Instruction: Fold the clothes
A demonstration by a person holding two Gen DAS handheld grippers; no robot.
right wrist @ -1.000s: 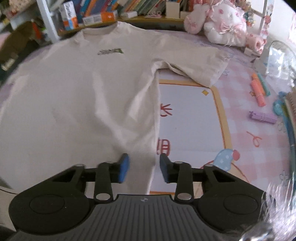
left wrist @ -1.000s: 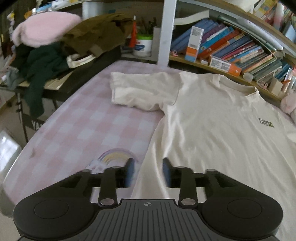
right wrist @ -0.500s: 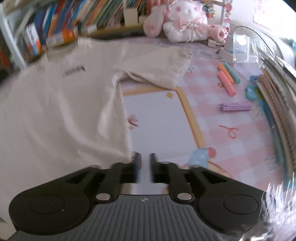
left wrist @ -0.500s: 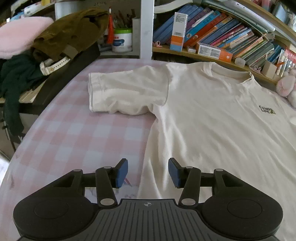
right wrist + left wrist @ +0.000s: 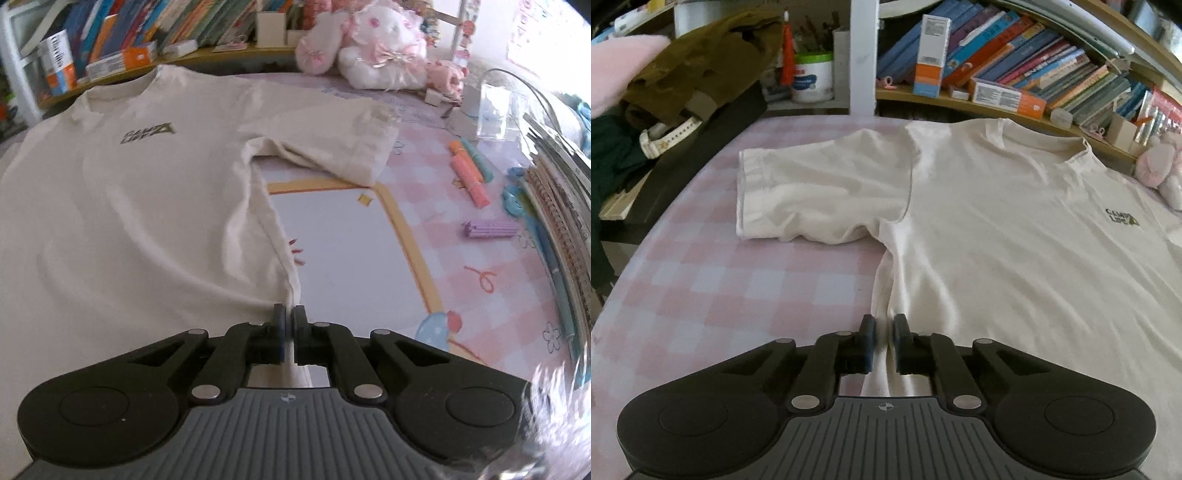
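Note:
A cream T-shirt (image 5: 997, 236) with a small chest logo lies flat, front up, on a pink checked cloth (image 5: 738, 280). It also shows in the right wrist view (image 5: 129, 206). My left gripper (image 5: 883, 330) is shut on the shirt's left side edge, below the sleeve (image 5: 820, 195). My right gripper (image 5: 289, 317) is shut on the shirt's right side edge, below the other sleeve (image 5: 332, 144). Fabric is pinched and puckered between both pairs of fingers.
Bookshelves (image 5: 1034, 74) run along the back. Piled clothes (image 5: 694, 74) sit at the left. Plush toys (image 5: 373, 48), highlighters (image 5: 469, 173), a purple pack (image 5: 491, 229), notebooks (image 5: 554, 206) and a clear box (image 5: 495, 107) lie at the right. A white printed panel (image 5: 351, 251) lies beside the shirt.
Both grippers have moved forward along the shirt's side edges and closed on the fabric. The left was open half a second ago; the right was nearly closed.

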